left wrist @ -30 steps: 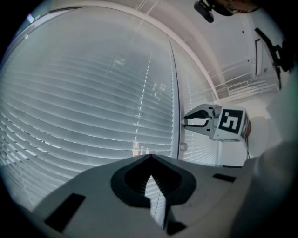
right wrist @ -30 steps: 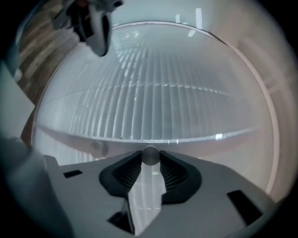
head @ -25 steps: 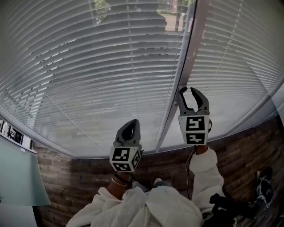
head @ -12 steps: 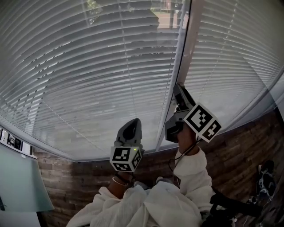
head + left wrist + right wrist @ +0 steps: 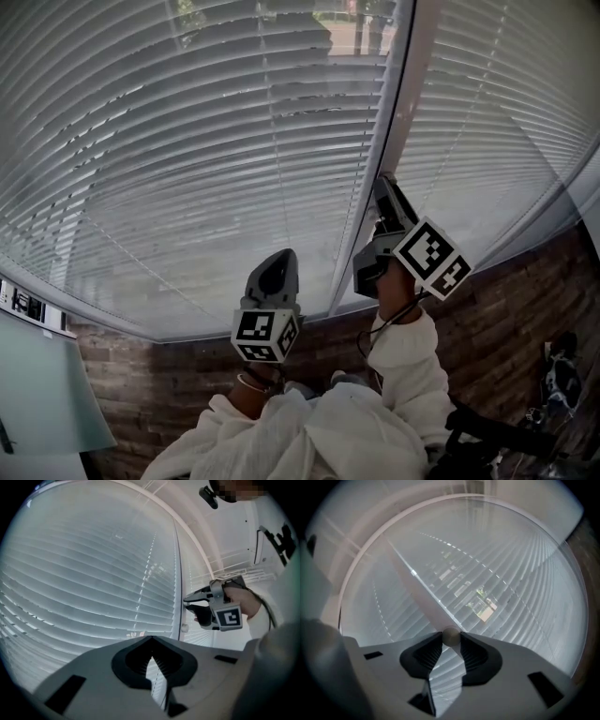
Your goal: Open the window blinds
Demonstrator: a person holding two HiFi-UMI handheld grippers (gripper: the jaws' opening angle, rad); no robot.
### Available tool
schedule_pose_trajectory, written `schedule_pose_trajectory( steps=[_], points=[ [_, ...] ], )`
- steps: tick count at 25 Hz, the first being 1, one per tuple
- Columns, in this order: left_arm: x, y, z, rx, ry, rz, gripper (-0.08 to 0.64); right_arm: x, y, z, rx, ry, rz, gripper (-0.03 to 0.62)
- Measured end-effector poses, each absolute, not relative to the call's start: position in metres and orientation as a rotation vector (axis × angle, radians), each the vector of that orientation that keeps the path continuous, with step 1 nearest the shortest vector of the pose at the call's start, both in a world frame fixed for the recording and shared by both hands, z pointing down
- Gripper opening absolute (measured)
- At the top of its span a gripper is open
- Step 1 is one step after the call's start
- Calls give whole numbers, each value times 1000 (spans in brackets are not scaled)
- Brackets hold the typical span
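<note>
White slatted blinds point(image 5: 187, 141) cover two window panes, parted by a pale upright frame point(image 5: 405, 84). In the head view my right gripper point(image 5: 385, 190) is rolled on its side, with its tips at that frame. The right gripper view shows a small round knob point(image 5: 451, 636) at the end of a pale wand point(image 5: 417, 588) between the jaw tips. The jaws have just been closing and both pads touch the knob. My left gripper point(image 5: 278, 266) is lower and further left, pointing at the blinds with its jaws shut on nothing. It also sees the right gripper point(image 5: 190, 609) beside the frame.
Below the sill runs a dark brick wall point(image 5: 497, 309). A pale panel point(image 5: 37, 384) stands at the lower left and dark gear point(image 5: 553, 375) lies at the lower right. The person's white sleeves point(image 5: 403, 366) fill the bottom middle.
My right gripper has rolled onto its side and shifted slightly left and down against the frame between the panes. The left gripper has stayed where it was.
</note>
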State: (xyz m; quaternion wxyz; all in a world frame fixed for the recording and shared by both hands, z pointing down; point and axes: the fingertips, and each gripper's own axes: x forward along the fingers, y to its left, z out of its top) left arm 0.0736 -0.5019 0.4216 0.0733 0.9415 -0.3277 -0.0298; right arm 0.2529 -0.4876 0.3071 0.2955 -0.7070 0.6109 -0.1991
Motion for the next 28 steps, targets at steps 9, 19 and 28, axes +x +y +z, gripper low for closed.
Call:
schedule_pose_trajectory(
  steps=[9,19,28],
  points=[
    [74,-499,421,2836,-987,-85,0,249,-489,309,-2646,2021,117,129],
    [63,-497,421,2819,-1062,-72,0,239,-489,309,-3042,2250,1025,128],
    [62,-491,424,2801,-1105,-60,0,236,-488,313,-3034,2376,1688,129]
  ],
)
